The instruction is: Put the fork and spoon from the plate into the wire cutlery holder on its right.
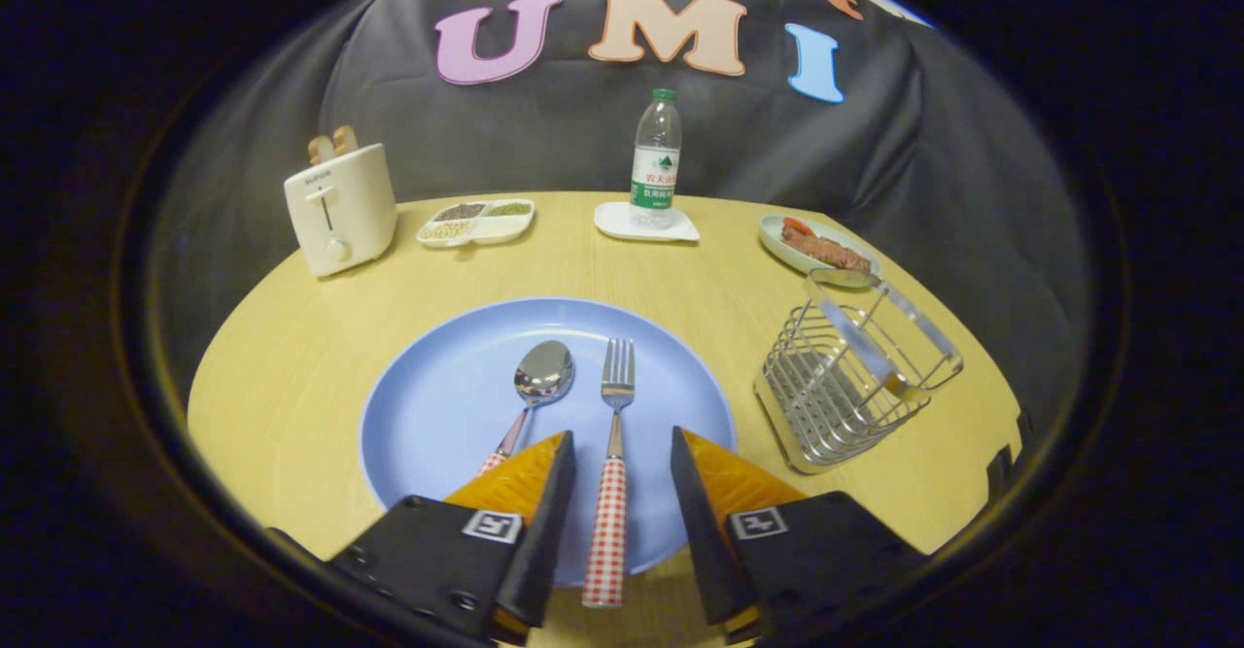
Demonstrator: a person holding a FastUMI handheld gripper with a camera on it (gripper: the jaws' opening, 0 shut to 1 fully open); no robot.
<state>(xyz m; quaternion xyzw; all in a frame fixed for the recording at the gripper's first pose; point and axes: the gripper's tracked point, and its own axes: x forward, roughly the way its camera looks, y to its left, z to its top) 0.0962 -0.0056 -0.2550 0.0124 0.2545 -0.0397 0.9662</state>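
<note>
Fork (pixel 610 454): lies on the blue plate (pixel 437 415), tines pointing away toward the far side, red-and-white checked handle running back between the two fingers and out over the plate's near rim.
Spoon (pixel 537 386): lies on the same plate just left of the fork, bowl up and away; its checked handle slants back and disappears under the left finger.
Tongs (pixel 622 454): open wide, fingers apart on either side of the fork handle; a clear gap shows on each side of the handle, so neither finger touches it. Nothing held.
Fingers (pixel 530 478): orange-faced with black inner pads, tips over the near part of the plate.
Wire cutlery holder (pixel 846 376): stands on the surface to the right of the plate, near but apart from it; metal, with a loop handle across the top. Nothing seen inside it.
Surface (pixel 292 366): pale wood, rounded edge.
Toaster (pixel 340 206): cream, far left, two slices sticking out of the top.
Divided dish (pixel 476 221): just right of the toaster, holds grains or beans.
Water bottle (pixel 657 162): upright on a small white tray (pixel 680 230), far centre.
Far plate (pixel 816 245): beyond the holder, holds food; kind unclear.
</note>
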